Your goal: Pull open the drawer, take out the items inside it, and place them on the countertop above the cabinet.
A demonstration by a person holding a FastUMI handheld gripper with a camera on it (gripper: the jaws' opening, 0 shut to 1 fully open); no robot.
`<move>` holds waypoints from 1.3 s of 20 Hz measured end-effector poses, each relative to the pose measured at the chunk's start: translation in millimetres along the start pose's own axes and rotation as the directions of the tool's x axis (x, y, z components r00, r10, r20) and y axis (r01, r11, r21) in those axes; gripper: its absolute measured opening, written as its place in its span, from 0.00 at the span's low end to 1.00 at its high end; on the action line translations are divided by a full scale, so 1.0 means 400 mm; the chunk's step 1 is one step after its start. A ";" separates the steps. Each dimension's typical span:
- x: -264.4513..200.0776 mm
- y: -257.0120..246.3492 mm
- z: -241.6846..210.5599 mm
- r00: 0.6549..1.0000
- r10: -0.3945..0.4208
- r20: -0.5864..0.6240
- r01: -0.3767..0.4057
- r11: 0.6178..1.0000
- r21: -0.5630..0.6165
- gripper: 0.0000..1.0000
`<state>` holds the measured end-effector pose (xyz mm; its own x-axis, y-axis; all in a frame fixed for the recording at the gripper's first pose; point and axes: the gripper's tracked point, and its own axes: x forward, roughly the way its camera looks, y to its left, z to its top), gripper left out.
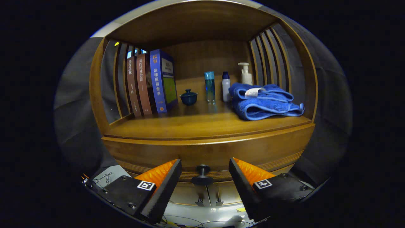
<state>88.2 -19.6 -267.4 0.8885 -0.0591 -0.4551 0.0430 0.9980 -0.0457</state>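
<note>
The wooden cabinet's drawer front [177, 152] curves just ahead of my fingers and looks closed; nothing of its inside shows. Its dark round knob [202, 173] sits in the gap between my two fingers, and neither finger touches it. My gripper [205, 163] is open, with one finger [167, 183] left of the knob and the other right of it. Above the drawer lies the wooden countertop [190, 125], inside an open shelf niche.
On the countertop stand three upright books [152, 84] at the left, a small dark lidded cup [189, 97], a teal tube [209, 86], a white bottle with a blue cap [226, 86], a pump bottle [246, 73] and a folded blue towel [264, 101]. Slatted sides close the niche.
</note>
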 end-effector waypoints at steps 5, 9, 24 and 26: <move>0.055 0.005 -0.063 0.998 -0.004 -0.064 0.003 1.000 -0.017 0.81; 0.073 0.011 -0.091 0.997 -0.013 -0.077 0.012 1.000 -0.022 0.65; 0.016 0.011 -0.115 0.992 -0.025 -0.120 0.020 0.999 -0.045 0.34; -0.029 0.012 -0.131 0.991 -0.025 -0.130 0.019 0.998 -0.054 0.34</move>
<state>54.2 -15.4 -309.1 0.8203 -0.0867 -0.5653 0.0350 0.9942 -0.1017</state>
